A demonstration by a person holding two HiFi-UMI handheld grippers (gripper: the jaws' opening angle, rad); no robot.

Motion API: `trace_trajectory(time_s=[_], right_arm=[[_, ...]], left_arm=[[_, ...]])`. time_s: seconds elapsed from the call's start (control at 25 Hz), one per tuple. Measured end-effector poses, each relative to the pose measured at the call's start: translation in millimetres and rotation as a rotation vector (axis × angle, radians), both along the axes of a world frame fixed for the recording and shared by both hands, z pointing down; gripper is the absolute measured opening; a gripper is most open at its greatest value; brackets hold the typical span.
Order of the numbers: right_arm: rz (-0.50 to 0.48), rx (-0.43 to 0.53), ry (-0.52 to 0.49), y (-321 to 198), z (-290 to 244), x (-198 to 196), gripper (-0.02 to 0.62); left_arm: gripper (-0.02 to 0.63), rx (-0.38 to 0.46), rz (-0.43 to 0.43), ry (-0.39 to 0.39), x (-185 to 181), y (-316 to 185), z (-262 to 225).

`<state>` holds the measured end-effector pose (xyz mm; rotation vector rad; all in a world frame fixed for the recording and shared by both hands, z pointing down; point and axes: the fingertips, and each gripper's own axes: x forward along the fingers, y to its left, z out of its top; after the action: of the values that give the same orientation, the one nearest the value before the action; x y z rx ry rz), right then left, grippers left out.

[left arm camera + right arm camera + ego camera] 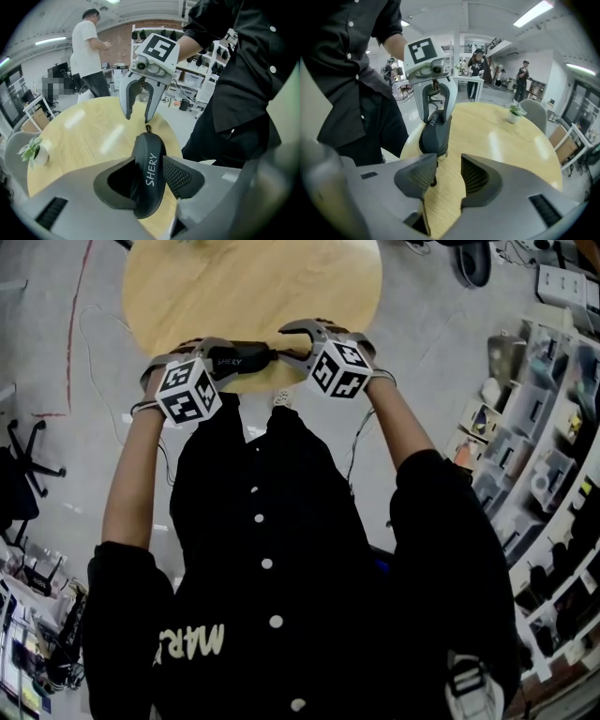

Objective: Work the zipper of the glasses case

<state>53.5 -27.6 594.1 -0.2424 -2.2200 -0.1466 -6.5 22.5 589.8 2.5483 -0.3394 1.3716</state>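
Grips the glasses case [433, 133] on edge in the left gripper [149, 168], at the near rim of the round table [501, 140]. Keeps right gripper [445, 180] spread wide at the case's right end, zipper pull [433, 181] just beside one pad.

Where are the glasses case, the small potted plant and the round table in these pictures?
glasses case [149, 174]: left gripper view, black shell at the white lettering.
potted plant [513, 117]: right gripper view, its white pot.
round table [501, 145]: right gripper view, bare wooden top.
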Motion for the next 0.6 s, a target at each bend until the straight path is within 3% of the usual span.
trace_trajectory(time_s=[0.2, 0.4, 0.52, 0.6], right_arm=[[-0.234, 0.094, 0.085, 0.3, 24.2, -13.0, 0.141], [-0.413, 0.088, 0.143, 10.3, 40.5, -26.8, 0.126], [-0.478, 0.121, 0.159, 9.3, 45.8, -28.4, 0.122], [-0.509, 0.132, 0.169, 5.4, 49.2, -28.8, 0.079]], left_arm=[[0.183, -0.007, 0.003, 0.002, -5.3, -1.3, 6.1], [0.183, -0.004, 0.006, -0.002, -11.5, -1.2, 7.9], [0.183, -0.004, 0.013, -0.005, -11.0, -2.1, 7.2], [0.183, -0.007, 0.019, -0.005, -11.1, -2.8, 8.4]])
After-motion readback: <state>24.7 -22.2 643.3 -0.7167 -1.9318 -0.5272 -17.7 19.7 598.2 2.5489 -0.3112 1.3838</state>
